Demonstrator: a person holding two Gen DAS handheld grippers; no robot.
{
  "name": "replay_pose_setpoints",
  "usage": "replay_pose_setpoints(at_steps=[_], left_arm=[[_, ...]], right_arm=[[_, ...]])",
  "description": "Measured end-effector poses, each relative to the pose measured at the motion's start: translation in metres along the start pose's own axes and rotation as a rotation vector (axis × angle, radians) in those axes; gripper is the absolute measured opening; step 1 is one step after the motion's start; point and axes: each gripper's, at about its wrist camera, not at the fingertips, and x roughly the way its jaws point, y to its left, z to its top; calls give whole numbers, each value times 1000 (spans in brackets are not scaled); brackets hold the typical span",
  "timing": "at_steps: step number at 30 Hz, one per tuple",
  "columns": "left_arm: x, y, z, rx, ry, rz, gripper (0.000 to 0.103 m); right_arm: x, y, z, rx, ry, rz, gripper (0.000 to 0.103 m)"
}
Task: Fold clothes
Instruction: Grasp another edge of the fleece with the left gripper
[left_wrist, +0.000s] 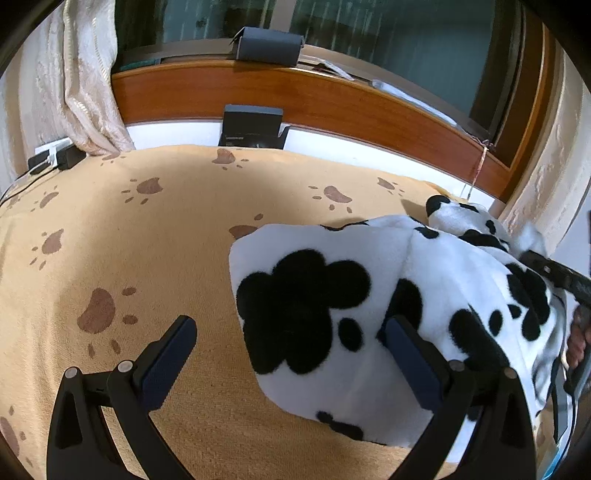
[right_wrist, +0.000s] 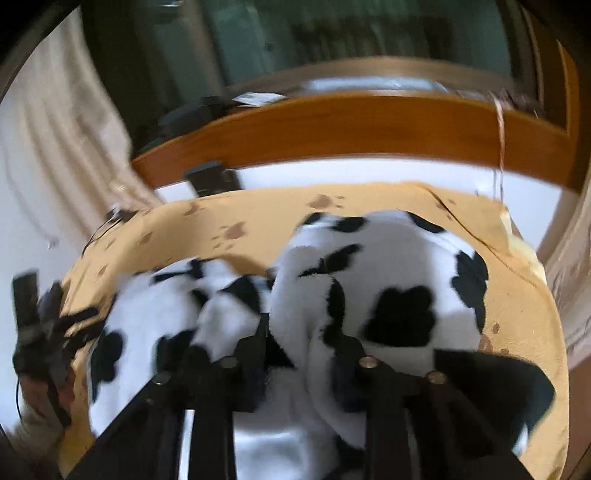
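Behind the work surface I see a wooden window sill (left_wrist: 295, 96) with dark glass above it and pale curtains (left_wrist: 85, 92) hanging at both sides. Closer to me lies the tabletop, covered by a tan cloth with brown paw prints (left_wrist: 110, 229). Two dark boxes are in view, one on the sill (left_wrist: 267, 46) and one standing at the tabletop's far edge (left_wrist: 253, 125), and a small black charger with a white plug (left_wrist: 55, 157) sits at the far left corner. My left gripper (left_wrist: 291, 354) is spread wide, hovering over the cloth near the front edge; its right finger (left_wrist: 410, 365) stands against the edge of the fleece garment with black cow spots (left_wrist: 332, 306), but nothing is pinched between the pads. That garment lies bunched over the right half of the tabletop, reaching from the near edge toward the far right corner. On the blurred right wrist view, my right gripper (right_wrist: 303, 354) is narrowed onto a thick fold of the same fleece (right_wrist: 369, 280), which rises between its fingers. The left gripper also shows there at the tabletop's left edge (right_wrist: 37, 332).
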Motion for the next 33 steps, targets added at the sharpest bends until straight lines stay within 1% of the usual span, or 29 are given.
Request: replay_pose_setpoints(at_steps=[3,7,11,13,14,16,19,21,23,26,30,33], left_arm=[[-6,-6,0,30,-21,-37,103],[-19,-20,0,100,-53,-101,103],[-41,-34,-3,187,-95,-162,103],[-58,-37,-9,239,-109,-210,103],[-67,-39,-14,277,-114,-235,103],[-85,-43,-27,372,-127,-257,103],[-108,-58,-55,564,-152,-255,103],[-116,-73,-75,696,-185,-225,103],[-121,-90,-95,834,-236,-167,103],[-119,-110,-117,992,-283,-106,103],[-127,-134,-142,1211,-346,-81,103],[-136,-145,-161,1409,-411,-78,103]], right_arm=[[-26,34,-13,-87,-65,20,25],[-66,94,-44,-237,-141,53,25],[-89,160,-89,-450,-153,52,25],[-94,187,-112,-536,-144,56,25],[-94,196,-120,-559,-138,59,25],[-92,205,-133,-573,-122,69,25],[-88,206,-146,-561,-104,91,25],[-87,205,-152,-552,-97,100,25],[-89,207,-156,-545,-99,105,25],[-96,206,-161,-540,-112,104,25],[-106,209,-170,-580,-115,101,25],[-108,212,-172,-630,-111,99,25]])
